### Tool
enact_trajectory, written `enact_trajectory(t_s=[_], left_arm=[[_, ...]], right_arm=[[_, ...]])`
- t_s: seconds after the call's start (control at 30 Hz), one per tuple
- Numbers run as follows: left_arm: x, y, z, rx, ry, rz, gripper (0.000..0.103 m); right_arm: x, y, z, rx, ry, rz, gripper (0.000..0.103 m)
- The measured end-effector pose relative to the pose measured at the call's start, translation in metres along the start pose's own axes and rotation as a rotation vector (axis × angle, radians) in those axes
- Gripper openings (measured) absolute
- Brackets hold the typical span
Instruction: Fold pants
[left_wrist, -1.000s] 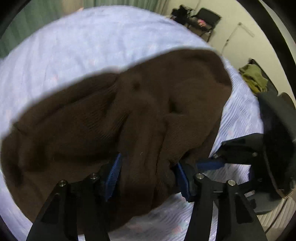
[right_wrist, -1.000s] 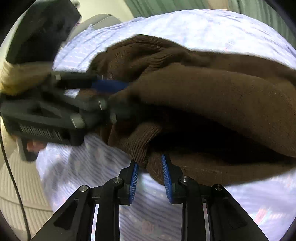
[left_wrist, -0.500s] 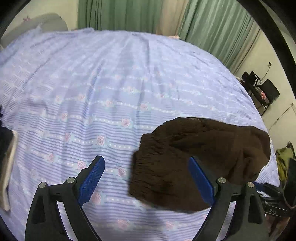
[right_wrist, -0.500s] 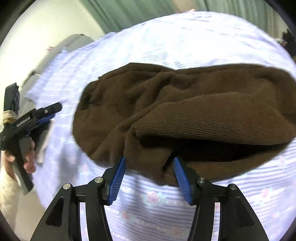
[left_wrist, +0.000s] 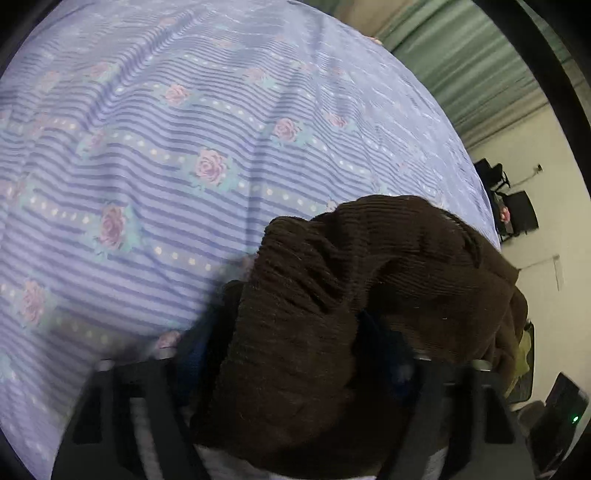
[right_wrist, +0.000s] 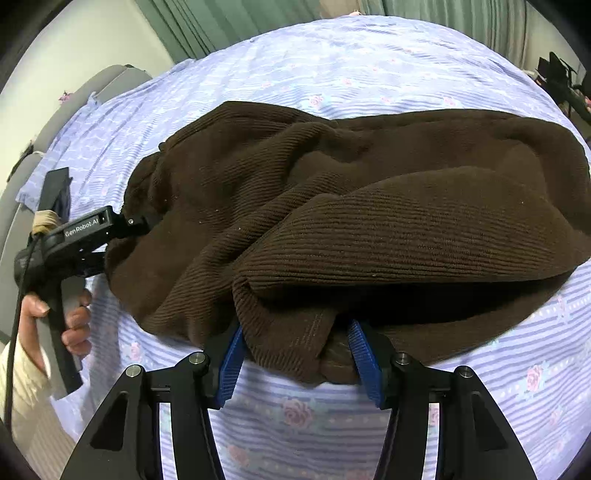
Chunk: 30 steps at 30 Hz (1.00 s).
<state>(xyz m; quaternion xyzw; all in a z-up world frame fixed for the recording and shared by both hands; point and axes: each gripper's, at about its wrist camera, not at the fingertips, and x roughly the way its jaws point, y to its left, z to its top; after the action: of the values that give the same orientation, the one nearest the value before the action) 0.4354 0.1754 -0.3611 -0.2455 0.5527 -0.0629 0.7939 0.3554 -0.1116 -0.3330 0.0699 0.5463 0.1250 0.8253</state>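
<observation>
"GenRobot.AI" reads on the left gripper (right_wrist: 142, 223), just closed on the brown ribbed pants' (right_wrist: 332, 221) left edge, whose near hem sits between the half-open right gripper (right_wrist: 295, 350).

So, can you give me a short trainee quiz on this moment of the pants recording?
1. Pick one: what do the pants lie on? A) a striped sheet with roses B) a bare wooden table C) a tiled floor
2. True or false: the pants lie flat in a neat, finished fold.
3. Fill in: the curtains behind the bed are ____ in colour.

Key: 1) A. 2) False; they are bunched and rumpled. 3) Green.
</observation>
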Motion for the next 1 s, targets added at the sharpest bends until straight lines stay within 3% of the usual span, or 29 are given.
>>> enact_trajectory(t_s=[0.07,0.13,0.3,0.37,0.43,0.53,0.57,0.63,0.73,0.83,1.0], left_arm=[[-0.017,-0.002,-0.003,-0.013,-0.035,0.001,0.037],[-0.042,0.001,-0.010,-0.015,-0.090,0.010,0.024],[-0.091,0.005,-0.020,0.001,-0.202,0.091,0.022],[-0.086,0.014,-0.018,0.026,-0.195,0.145,0.022],[-0.068,0.023,-0.019,0.028,-0.134,0.178,0.022],[-0.057,0.015,-0.021,0.094,-0.110,0.251,0.034],[-0.063,0.007,-0.022,0.128,-0.122,0.296,0.048],[-0.080,-0.010,-0.029,0.211,-0.192,0.402,0.067],[-0.108,-0.049,-0.047,0.405,-0.284,0.454,0.078],[-0.122,-0.090,-0.063,0.552,-0.325,0.418,0.080],[-0.120,-0.148,-0.085,0.657,-0.341,0.322,0.082]], right_arm=[[-0.002,0.000,0.000,0.014,-0.004,0.002,0.055],[-0.005,0.004,0.000,0.013,-0.006,0.006,0.055],[-0.014,0.027,-0.005,-0.022,-0.021,0.057,0.055],[-0.006,0.039,-0.008,-0.050,-0.011,0.045,0.055],[0.001,0.041,-0.012,-0.054,0.002,0.027,0.055],[0.003,0.033,-0.015,-0.009,0.009,0.043,0.055],[-0.001,0.030,-0.014,0.001,-0.006,0.039,0.055],[-0.013,0.019,-0.015,0.004,-0.040,0.017,0.055],[-0.041,0.005,-0.011,-0.004,-0.103,-0.012,0.056],[-0.075,-0.018,-0.007,-0.003,-0.167,-0.037,0.057],[-0.106,-0.066,0.006,0.022,-0.247,-0.096,0.058]])
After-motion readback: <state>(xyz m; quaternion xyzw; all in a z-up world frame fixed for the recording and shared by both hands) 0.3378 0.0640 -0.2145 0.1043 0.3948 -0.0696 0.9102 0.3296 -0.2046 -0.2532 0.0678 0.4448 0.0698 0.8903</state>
